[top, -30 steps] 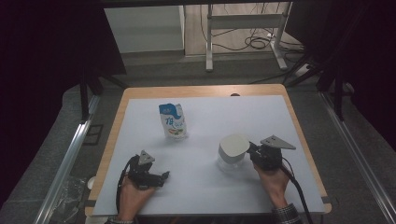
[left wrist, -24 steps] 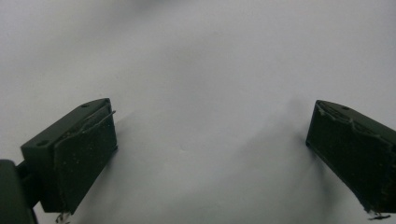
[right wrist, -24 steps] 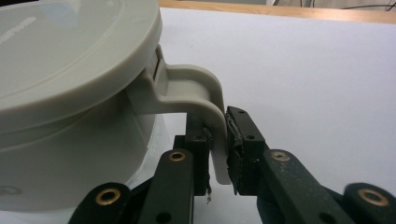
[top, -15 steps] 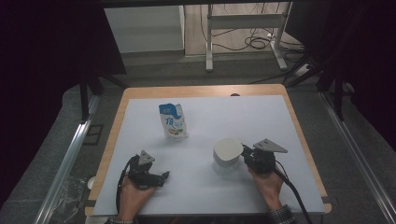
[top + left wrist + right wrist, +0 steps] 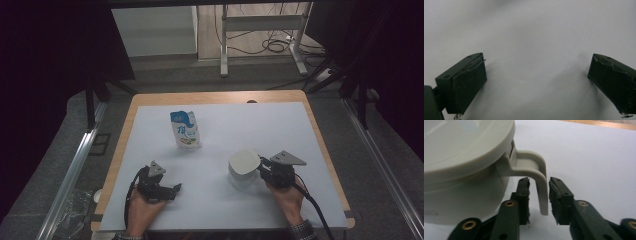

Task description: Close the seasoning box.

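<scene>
White-covered counter [image 5: 300, 130], lidded cream cup [image 5: 244, 167] just ahead of the right gripper [image 5: 539, 195], its jaws just been opening, standing narrowly apart either side of the cup handle [image 5: 540, 182], pads barely clear of it, left gripper [image 5: 536, 80] with jaws wide apart over bare counter, snack pouch [image 5: 185, 129] well beyond

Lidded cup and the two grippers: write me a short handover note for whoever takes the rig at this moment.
Right gripper: jaws have just been opening; the cup handle stands between them with a visible gap, so it is let go.
Left gripper: open, nothing between its jaws, resting near the table's front edge.
Lidded cup: upright on the white mat, front right.
Snack pouch: upright, mid-left, untouched.
Done: cup set down. Left: draw the right gripper off the handle.
</scene>
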Demonstrator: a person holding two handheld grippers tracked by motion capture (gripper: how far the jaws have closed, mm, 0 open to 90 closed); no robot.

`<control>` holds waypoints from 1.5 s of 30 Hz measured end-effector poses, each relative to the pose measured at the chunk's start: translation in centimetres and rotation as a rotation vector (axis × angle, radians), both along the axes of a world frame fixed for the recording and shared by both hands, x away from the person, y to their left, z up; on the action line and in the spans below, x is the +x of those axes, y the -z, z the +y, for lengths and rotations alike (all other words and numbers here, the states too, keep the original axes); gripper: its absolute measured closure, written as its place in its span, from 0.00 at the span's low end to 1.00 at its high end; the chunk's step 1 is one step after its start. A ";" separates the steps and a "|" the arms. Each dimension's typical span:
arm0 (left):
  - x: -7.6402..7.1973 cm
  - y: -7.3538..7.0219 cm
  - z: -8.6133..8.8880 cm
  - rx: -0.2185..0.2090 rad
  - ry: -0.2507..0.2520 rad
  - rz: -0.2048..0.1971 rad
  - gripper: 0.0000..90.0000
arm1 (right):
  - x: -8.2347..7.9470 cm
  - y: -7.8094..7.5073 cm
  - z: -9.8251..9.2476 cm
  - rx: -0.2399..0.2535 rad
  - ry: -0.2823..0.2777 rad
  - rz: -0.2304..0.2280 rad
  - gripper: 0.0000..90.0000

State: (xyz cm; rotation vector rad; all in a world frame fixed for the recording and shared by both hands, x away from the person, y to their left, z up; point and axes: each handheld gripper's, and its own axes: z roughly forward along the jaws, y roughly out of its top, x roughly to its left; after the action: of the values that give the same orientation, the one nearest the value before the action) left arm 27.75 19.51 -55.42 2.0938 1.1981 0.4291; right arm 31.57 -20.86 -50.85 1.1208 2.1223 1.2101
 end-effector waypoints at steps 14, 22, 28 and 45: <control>0.0 0.0 0.0 0.000 0.001 0.002 0.02 | -0.8 -1.6 -2.1 0.065 -0.070 0.041 0.69; 0.0 0.0 0.0 0.001 0.001 0.002 0.02 | -1.5 -2.8 -3.2 0.047 -0.111 0.018 0.78; 0.0 0.0 0.0 0.001 0.001 0.002 0.02 | -1.1 -4.1 -3.2 0.058 -0.130 0.029 0.96; 0.0 0.0 0.0 -0.003 -0.002 0.001 0.02 | 0.3 -6.9 -1.5 0.037 -0.175 0.001 0.99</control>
State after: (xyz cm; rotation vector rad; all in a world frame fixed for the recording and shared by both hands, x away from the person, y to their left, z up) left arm 27.76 19.50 -55.42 2.0910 1.2011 0.4267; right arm 31.91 -22.38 -43.94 0.9672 2.2450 1.3319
